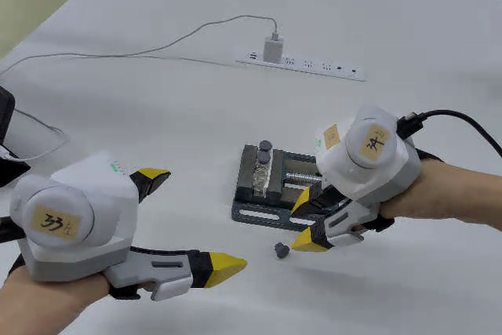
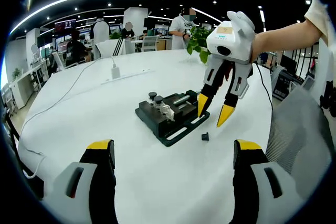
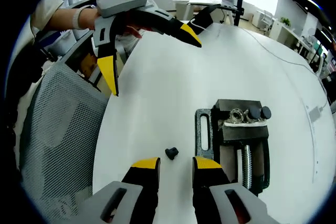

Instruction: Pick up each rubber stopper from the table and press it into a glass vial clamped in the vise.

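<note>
Left gripper (image 1: 196,219): released, jaws wide, empty, at 8 o'clock of the vise (image 1: 251,184). Stopper (image 1: 281,251): on the tabletop (image 1: 157,107), at 6 o'clock of the vise. Right gripper (image 1: 300,227): jaws narrowly parted, empty, near the stopper.

A: Surface?
B: White table (image 1: 157,115), broad and matte.
A: What lay on it?
B: A dark vise (image 1: 249,182) sat flat on its base near the middle. One loose rubber stopper (image 1: 281,251) lay near the vise's front edge, not touching. A white power strip (image 1: 314,64) lay farther back, well apart. A grey cable (image 1: 133,55) ran from the strip's plug toward the left edge.
</note>
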Demonstrator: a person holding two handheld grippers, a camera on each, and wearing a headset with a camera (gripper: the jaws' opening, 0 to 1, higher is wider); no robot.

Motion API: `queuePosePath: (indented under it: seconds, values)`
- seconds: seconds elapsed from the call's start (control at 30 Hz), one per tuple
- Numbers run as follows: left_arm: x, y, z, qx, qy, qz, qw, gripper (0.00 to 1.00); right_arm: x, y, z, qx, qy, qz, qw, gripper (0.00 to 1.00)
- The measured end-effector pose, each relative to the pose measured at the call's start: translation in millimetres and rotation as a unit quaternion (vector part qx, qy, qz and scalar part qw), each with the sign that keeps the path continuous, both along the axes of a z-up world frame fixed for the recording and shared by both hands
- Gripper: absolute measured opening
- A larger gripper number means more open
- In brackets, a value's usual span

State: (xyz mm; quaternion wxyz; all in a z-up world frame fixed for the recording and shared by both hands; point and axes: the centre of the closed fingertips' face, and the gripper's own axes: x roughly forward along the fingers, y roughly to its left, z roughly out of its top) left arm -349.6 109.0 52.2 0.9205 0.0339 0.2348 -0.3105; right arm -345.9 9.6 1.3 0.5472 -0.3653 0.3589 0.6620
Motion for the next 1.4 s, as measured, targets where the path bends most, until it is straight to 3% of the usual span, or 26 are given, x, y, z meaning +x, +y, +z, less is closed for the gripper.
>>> queuePosePath:
  seconds: [0.33, 0.77, 1.07, 1.4]
  values:
    - [-1.4, -0.1, -1.8, -0.001, 0.002, 0.002, 1.0000, 0.93, -6.0, 4.9, -7.0, 0.002, 0.003, 0.042, 0.9991, 0.10]
    - [-4.6, 5.1, -5.3, -0.003, 0.007, 0.008, 0.9999, 0.93, -7.3, 5.6, -16.7, -0.011, -0.004, 0.087, 0.9962, 0.04]
    - [-7.1, 6.9, -8.4, -0.004, 0.011, 0.012, 0.9999, 0.93, -5.9, 5.3, -22.9, -0.019, -0.010, 0.097, 0.9950, 0.00]
    - [-7.4, 7.0, -9.5, -0.007, 0.011, 0.013, 0.9998, 0.93, -5.6, 6.4, -22.2, -0.016, -0.009, 0.086, 0.9961, 0.00]
